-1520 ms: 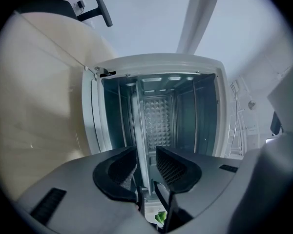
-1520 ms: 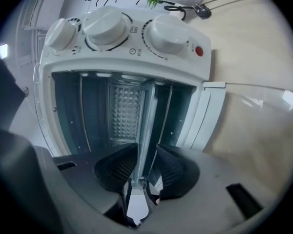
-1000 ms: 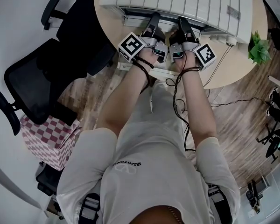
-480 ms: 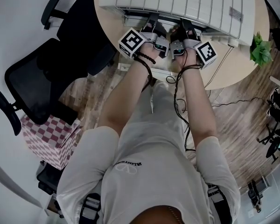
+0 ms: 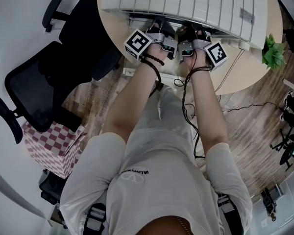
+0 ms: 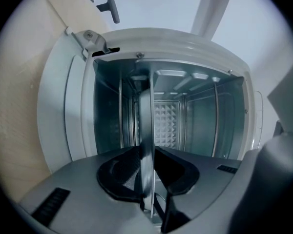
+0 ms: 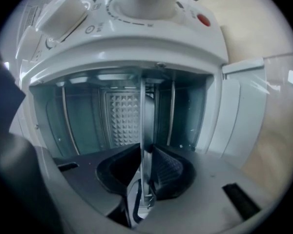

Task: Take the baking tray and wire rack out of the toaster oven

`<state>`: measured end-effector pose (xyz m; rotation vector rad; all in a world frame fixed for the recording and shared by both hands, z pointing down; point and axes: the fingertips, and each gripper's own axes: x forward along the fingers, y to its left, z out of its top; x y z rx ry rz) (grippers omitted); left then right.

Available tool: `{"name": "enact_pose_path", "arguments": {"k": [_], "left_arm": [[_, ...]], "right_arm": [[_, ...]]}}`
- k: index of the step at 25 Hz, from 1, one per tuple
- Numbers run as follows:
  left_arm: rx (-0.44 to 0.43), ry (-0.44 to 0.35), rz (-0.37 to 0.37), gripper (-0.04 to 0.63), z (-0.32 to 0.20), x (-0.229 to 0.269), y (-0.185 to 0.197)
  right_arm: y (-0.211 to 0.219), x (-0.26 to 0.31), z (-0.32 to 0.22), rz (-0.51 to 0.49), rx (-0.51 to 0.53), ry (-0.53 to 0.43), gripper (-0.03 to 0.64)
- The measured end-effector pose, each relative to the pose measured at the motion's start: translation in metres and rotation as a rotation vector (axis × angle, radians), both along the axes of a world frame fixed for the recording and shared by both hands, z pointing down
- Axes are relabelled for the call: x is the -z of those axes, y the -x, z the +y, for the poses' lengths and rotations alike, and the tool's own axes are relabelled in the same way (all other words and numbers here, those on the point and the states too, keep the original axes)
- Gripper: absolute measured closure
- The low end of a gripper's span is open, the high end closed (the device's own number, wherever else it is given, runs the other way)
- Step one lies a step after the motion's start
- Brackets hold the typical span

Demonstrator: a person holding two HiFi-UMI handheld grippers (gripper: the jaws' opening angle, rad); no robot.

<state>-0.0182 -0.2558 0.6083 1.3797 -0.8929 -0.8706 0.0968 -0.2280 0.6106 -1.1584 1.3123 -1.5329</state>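
Grey sheet-metal baking tray (image 6: 145,116), thin and flat, inside the boxy white toaster oven (image 6: 78,121). Probably light, stiff, slick; best gripped at the front lip, kept level. Left claw (image 6: 146,152) and right claw (image 7: 145,152) closing on that lip, textured black pads against both faces. Round pale wooden tabletop (image 5: 240,77) beneath the oven.

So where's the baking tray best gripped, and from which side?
Its front lip, coming straight in through the open front of the toaster oven. The baking tray sits flat inside with walls close on each side, so only that thin edge is reachable. The left gripper and right gripper are closing on it there, spaced apart, which should keep it level.
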Motion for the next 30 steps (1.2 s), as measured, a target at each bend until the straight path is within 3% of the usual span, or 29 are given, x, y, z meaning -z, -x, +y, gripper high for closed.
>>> {"name": "enact_pose_path", "arguments": {"k": [9,30], "left_arm": [[0.004,0.011,0.027,0.515,0.008,-0.001,0.0],[0.002,0.051,0.046,0.517,0.078,0.004,0.015]], "right_arm": [[0.002,0.004,0.006,-0.016,-0.006,-0.025,0.543],[0.015,0.006,0.079,-0.011,-0.012,0.03,0.546]]}}
